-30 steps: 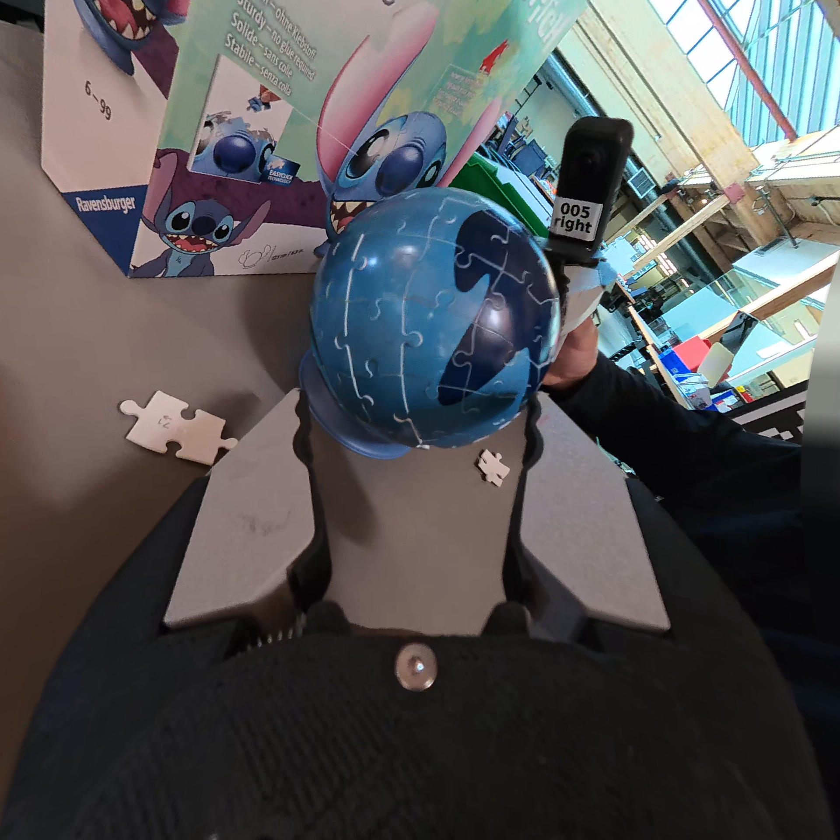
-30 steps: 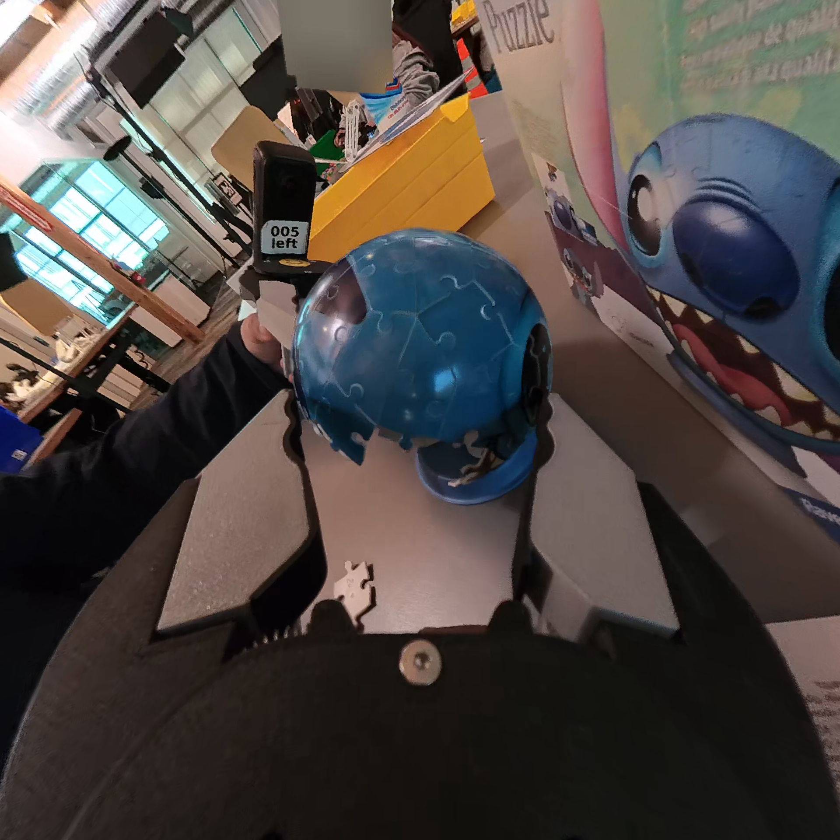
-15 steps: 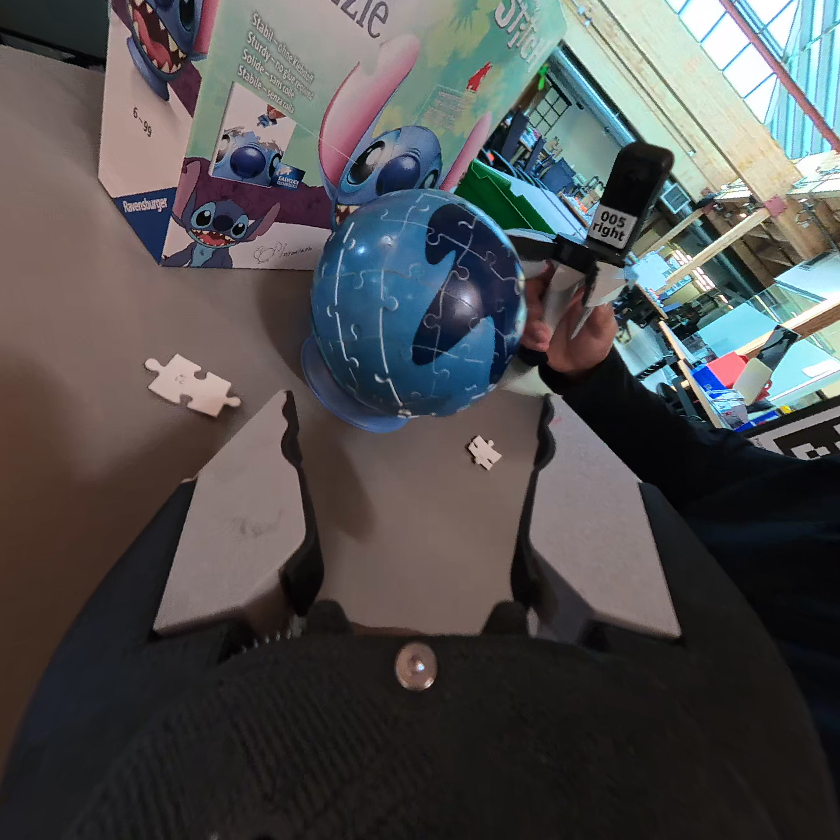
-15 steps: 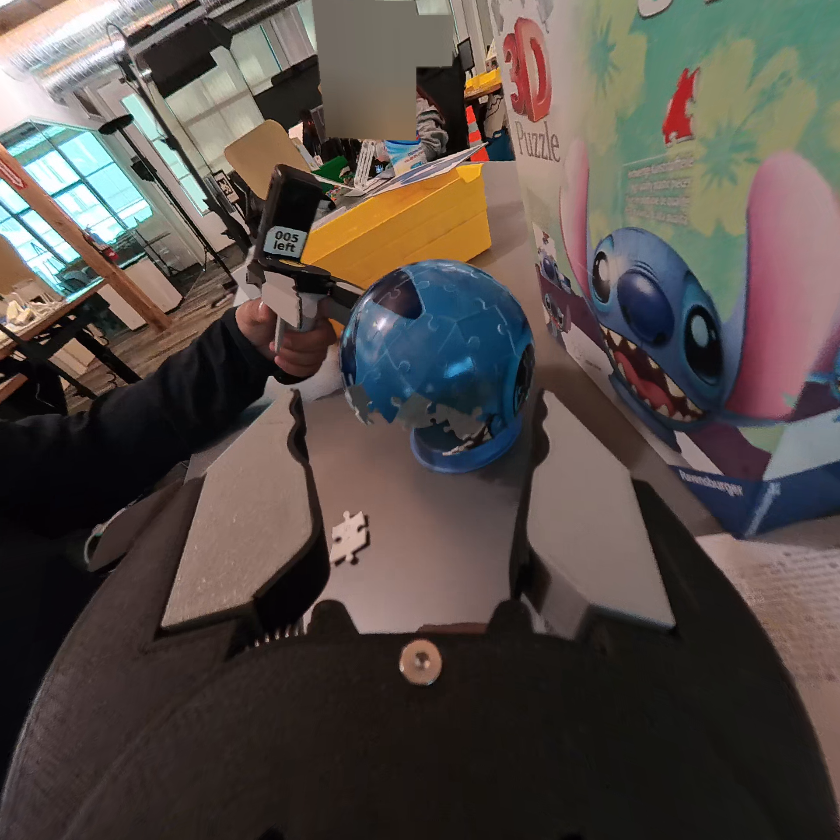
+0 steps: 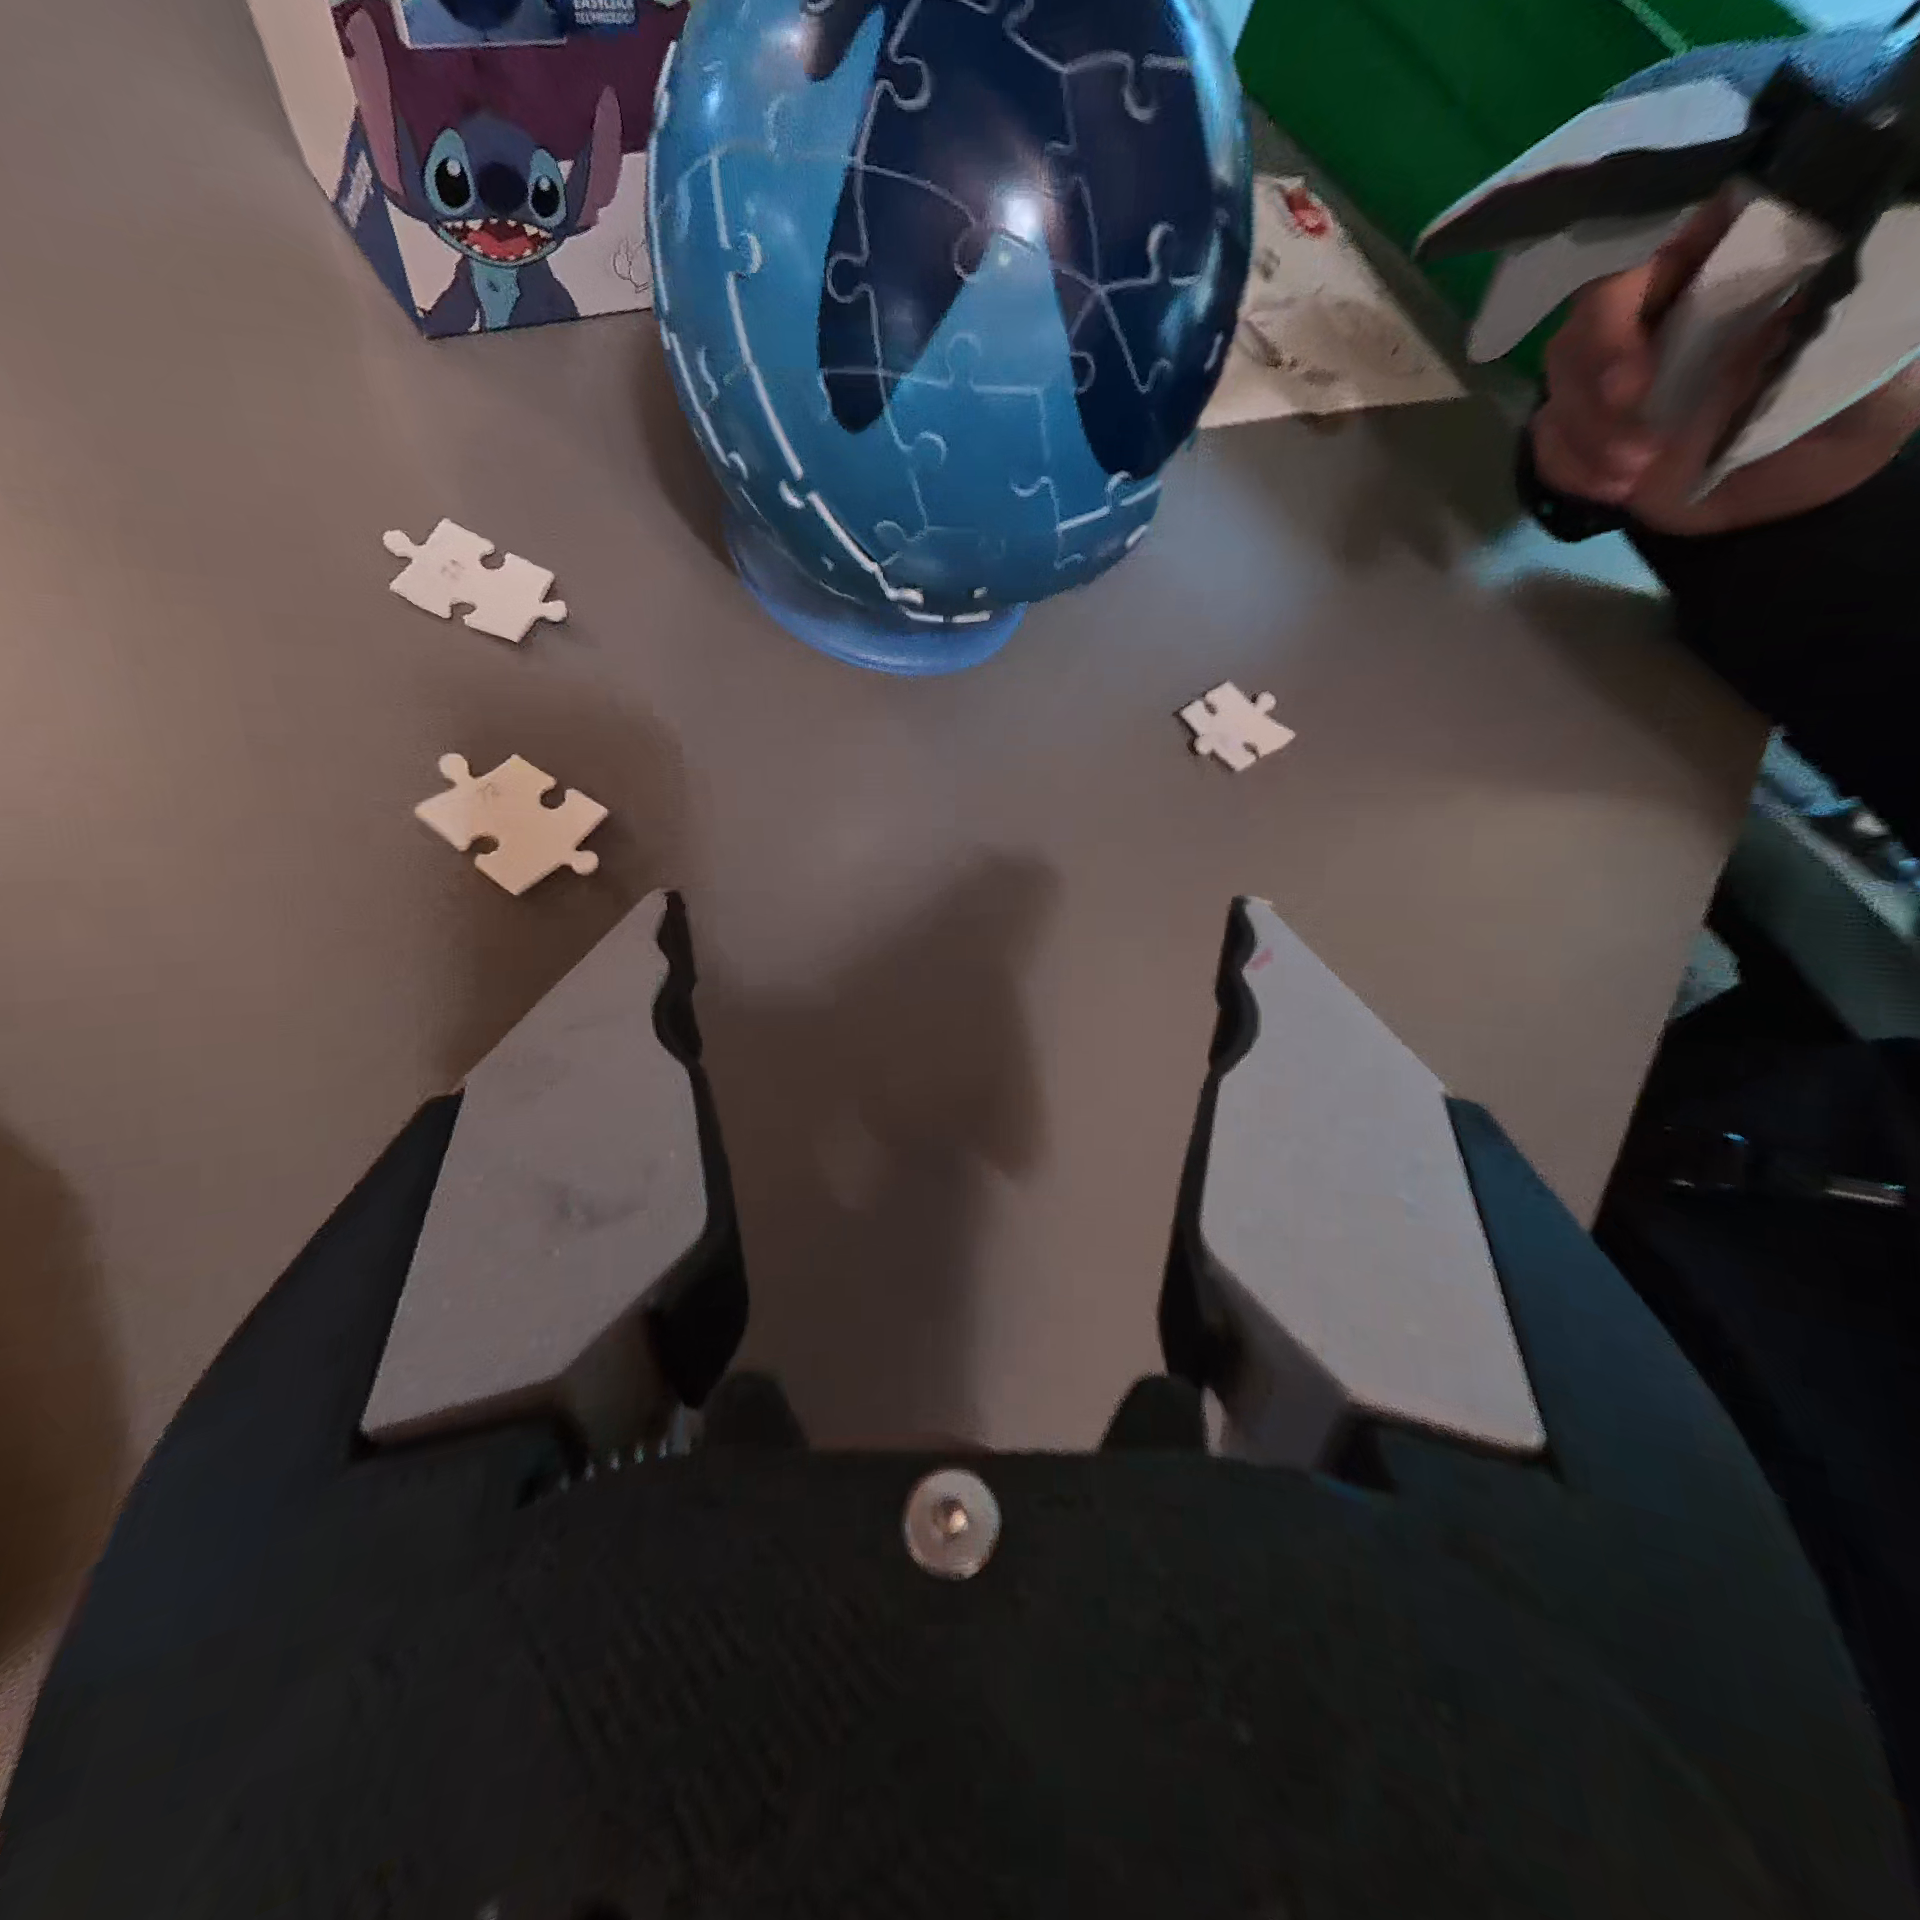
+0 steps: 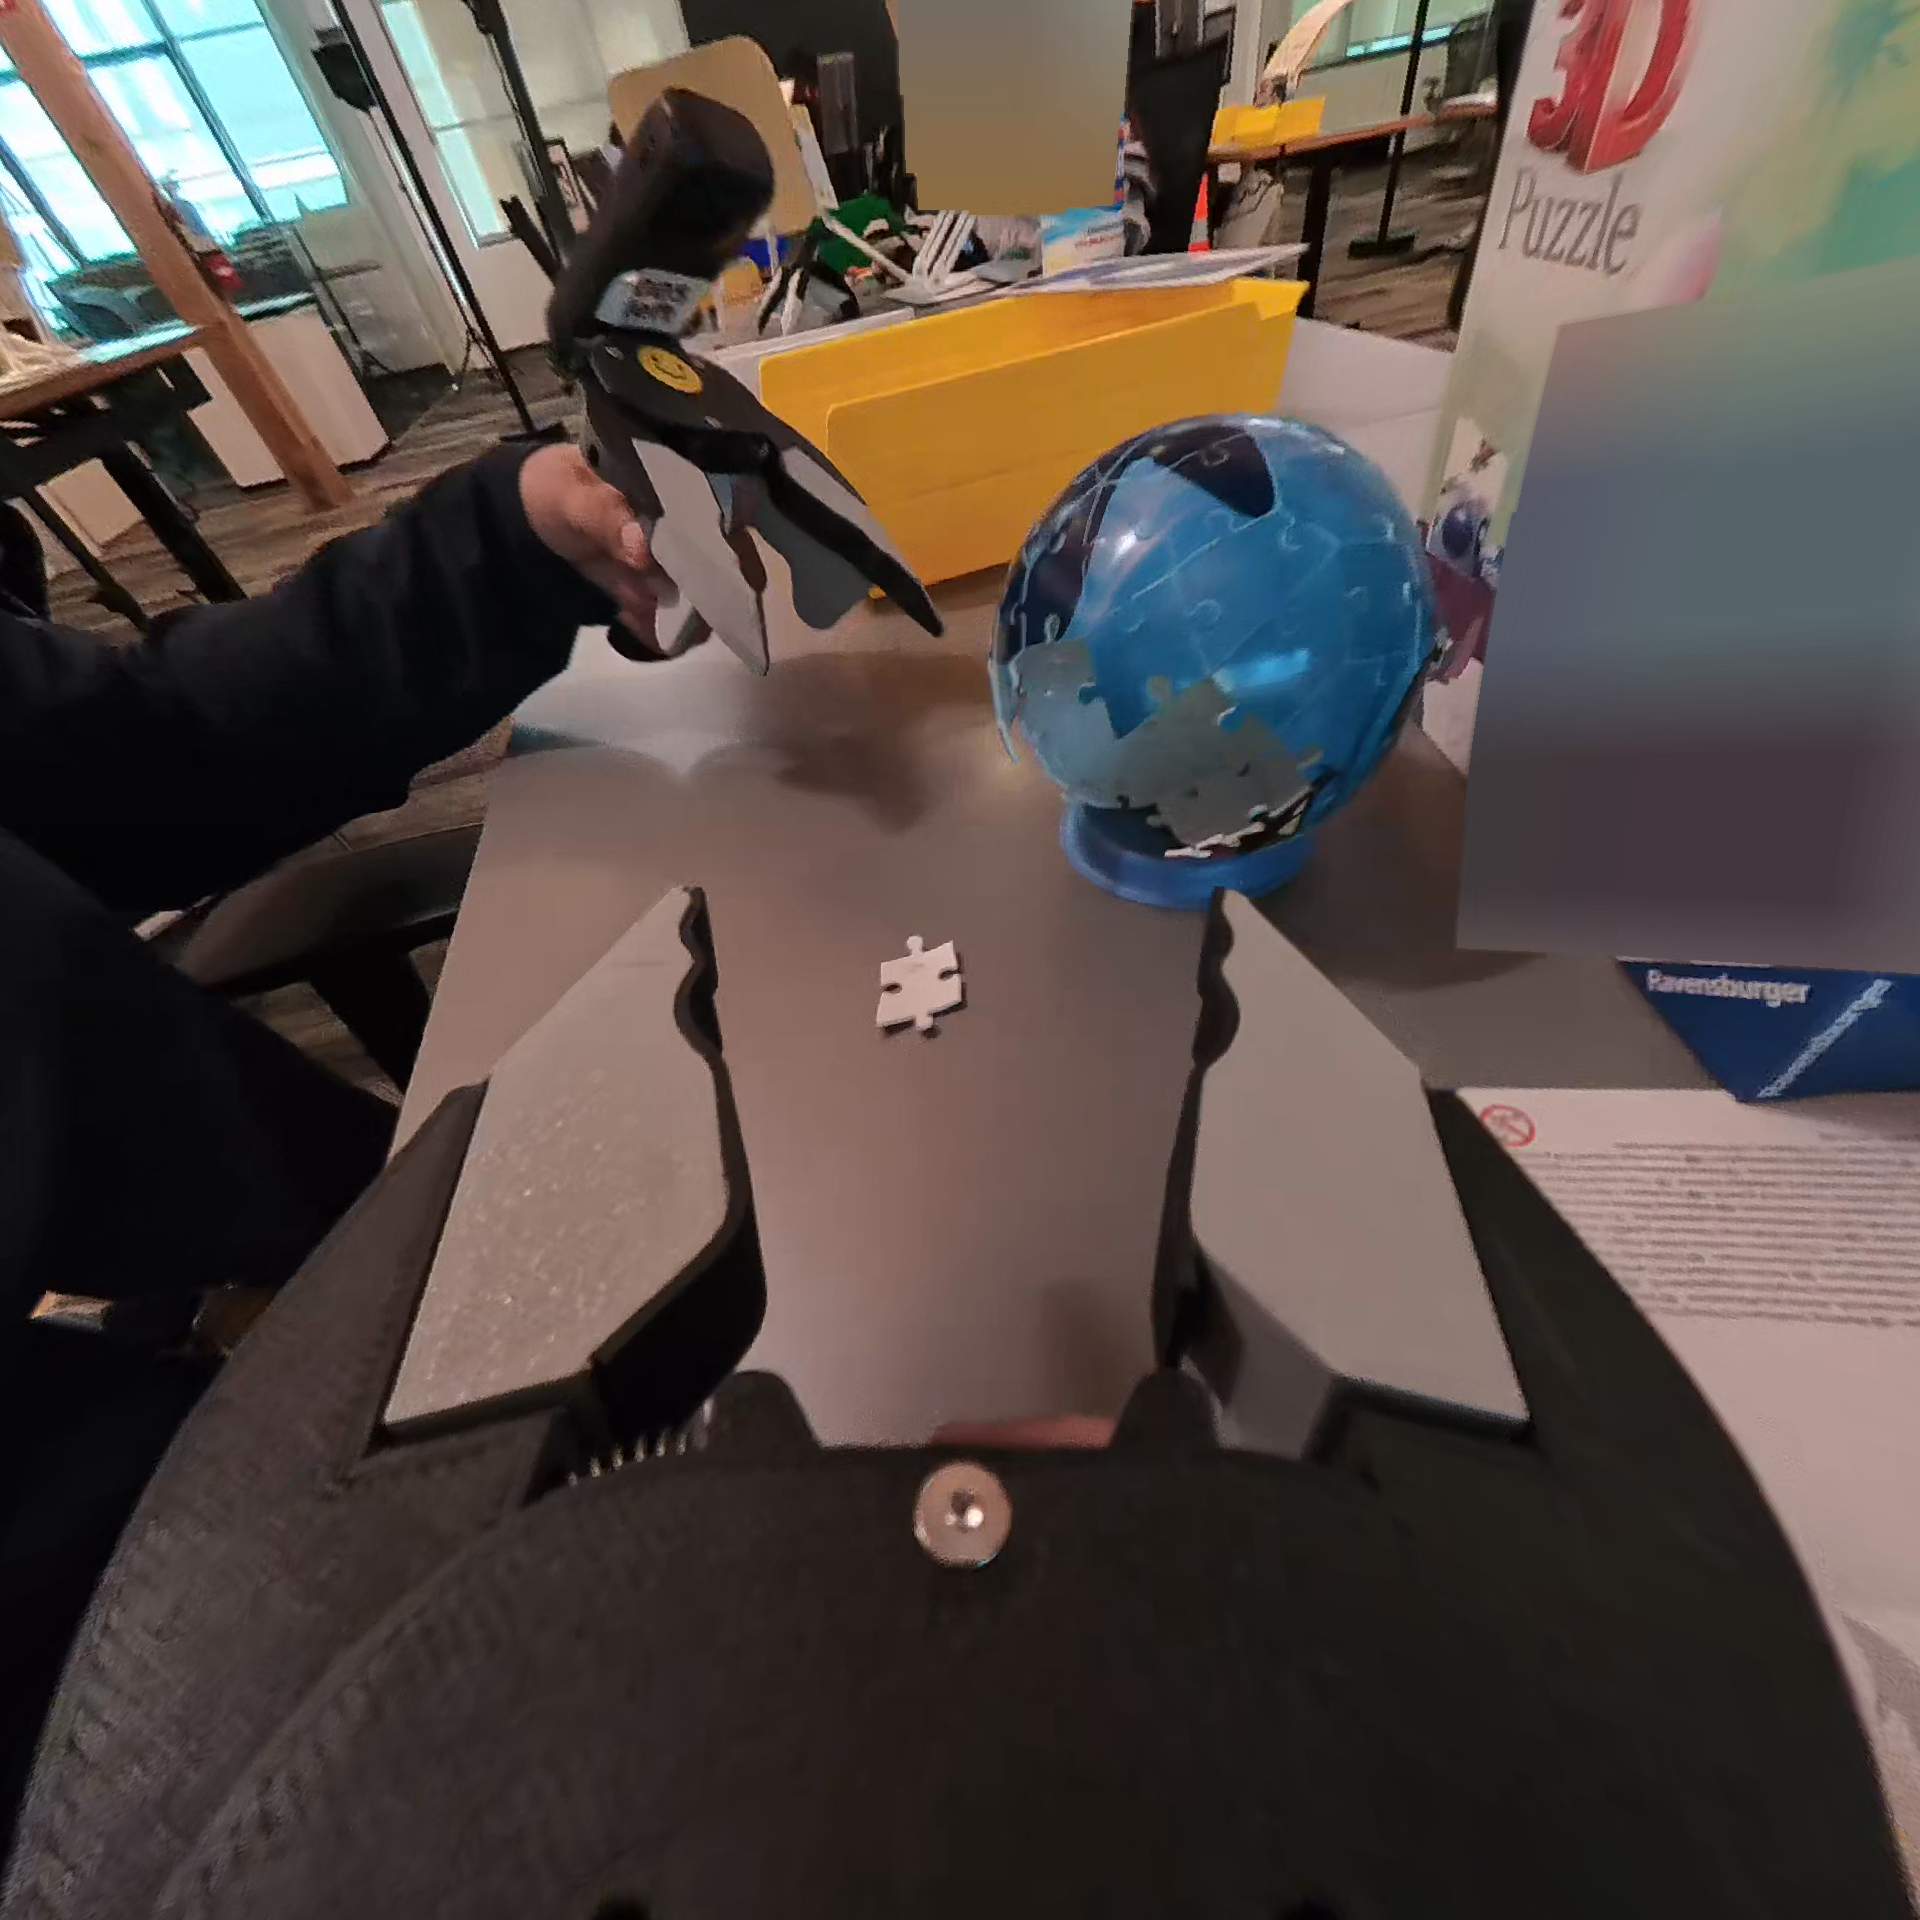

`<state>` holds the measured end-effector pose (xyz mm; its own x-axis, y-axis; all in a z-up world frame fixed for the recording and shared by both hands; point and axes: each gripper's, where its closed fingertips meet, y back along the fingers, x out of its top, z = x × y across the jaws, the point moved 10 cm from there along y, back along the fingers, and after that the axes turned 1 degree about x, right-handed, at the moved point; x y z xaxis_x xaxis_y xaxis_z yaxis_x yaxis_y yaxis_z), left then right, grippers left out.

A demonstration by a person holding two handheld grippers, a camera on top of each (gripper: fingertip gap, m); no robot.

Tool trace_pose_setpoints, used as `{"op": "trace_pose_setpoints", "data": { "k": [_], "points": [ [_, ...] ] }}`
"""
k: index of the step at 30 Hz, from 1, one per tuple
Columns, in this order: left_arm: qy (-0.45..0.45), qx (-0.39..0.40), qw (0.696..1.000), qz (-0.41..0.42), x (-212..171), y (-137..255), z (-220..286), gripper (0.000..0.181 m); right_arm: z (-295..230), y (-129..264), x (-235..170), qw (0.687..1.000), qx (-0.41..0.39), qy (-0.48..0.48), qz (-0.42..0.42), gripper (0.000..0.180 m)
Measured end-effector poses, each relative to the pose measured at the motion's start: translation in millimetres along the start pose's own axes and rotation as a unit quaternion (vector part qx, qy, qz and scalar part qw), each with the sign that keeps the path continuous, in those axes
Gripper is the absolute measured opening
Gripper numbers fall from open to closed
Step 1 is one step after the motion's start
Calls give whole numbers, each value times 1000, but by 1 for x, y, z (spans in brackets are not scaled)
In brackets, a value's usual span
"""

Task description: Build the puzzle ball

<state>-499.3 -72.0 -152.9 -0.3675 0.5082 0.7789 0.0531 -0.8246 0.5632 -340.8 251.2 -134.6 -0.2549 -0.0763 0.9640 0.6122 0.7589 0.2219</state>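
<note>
A blue puzzle ball [image 5: 935, 312] stands on a blue ring base [image 5: 883, 639] on the grey table; it also shows in the right wrist view [image 6: 1210, 634], with gaps near its bottom and top. Three white loose pieces lie around it: two on the left [image 5: 473, 582] [image 5: 511, 823] and one on the right [image 5: 1236, 725], the last also in the right wrist view [image 6: 920, 985]. My left gripper [image 5: 951, 914] is open and empty, well back from the ball. My right gripper [image 6: 951, 909] is open and empty, the loose piece lying ahead between its fingers.
The puzzle's box [image 5: 478, 177] stands behind the ball, also in the right wrist view [image 6: 1714, 520]. A printed sheet [image 6: 1714, 1247] lies at the right. A yellow bin [image 6: 1039, 416] sits at the table's far side. The table edge [image 6: 457, 935] runs along the left.
Both grippers let go of the ball and pulled back from it. The ball now stands free on its base, and more loose pieces have come into view.
</note>
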Motion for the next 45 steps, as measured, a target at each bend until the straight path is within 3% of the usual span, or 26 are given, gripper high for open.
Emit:
{"op": "trace_pose_setpoints", "data": {
  "k": [4, 7, 10, 13, 19, 26, 38, 45],
  "points": [
    [-72, 12, 997, 6, -4, 1, 32, 85, -17, -7, -6, 998, 10, 24, -51, 70],
    [-126, 17, 992, 4, -8, -12, 55, 81, -27, -26, -16, 992, -2, 45, -115, 70],
    [-157, -5, 988, -8, -8, -32, 70, 78, -28, -49, -26, 983, -6, 55, -177, 57],
    [-191, -1, 982, -16, -6, -49, 76, 72, -28, -70, -30, 975, -1, 54, -218, 60],
    [-222, -15, 974, -39, -4, -70, 76, 52, -23, -91, -33, 961, -38, 89, -260, 53],
    [-244, -10, 967, -68, -3, -93, 77, 40, -21, -94, -33, 962, -27, 79, -258, 24],
    [-135, -34, 990, 29, 7, -76, 63, 25, -27, -91, -26, 972, -59, 96, -207, 23],
    [-53, -89, 994, 44, 8, -74, 56, 20, -37, -87, -19, 966, -90, 163, -177, 23]
  ]
}}
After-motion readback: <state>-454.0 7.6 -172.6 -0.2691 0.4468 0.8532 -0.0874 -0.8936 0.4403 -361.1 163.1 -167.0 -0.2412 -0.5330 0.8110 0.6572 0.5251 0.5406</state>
